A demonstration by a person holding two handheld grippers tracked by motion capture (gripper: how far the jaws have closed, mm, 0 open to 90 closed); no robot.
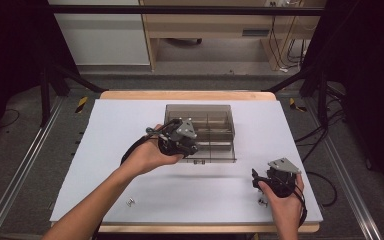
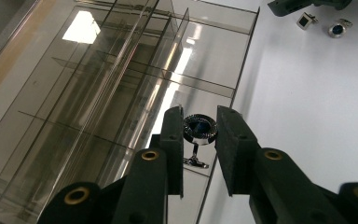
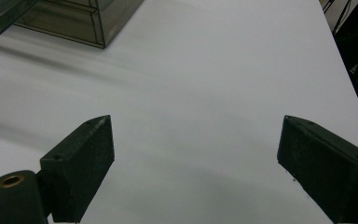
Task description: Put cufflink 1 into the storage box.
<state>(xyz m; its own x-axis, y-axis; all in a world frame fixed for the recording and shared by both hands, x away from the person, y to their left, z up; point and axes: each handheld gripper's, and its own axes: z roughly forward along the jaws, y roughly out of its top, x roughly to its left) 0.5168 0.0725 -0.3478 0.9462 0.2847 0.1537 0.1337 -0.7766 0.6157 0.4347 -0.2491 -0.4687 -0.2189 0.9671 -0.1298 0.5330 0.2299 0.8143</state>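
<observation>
A wooden table (image 1: 190,95) carries a large white sheet (image 1: 130,130) that covers nearly all of its top, leaving a strip of bare wood along the far edge and a thinner one along the near edge. On the sheet, toward the far middle, stands a smoky clear plastic organiser box with inner dividers (image 1: 215,117). Near the near left corner lies a small silver metal piece (image 1: 129,202), probably a cufflink. Two small silver cufflinks with dark faces (image 2: 321,25) lie close together near the near right corner.
</observation>
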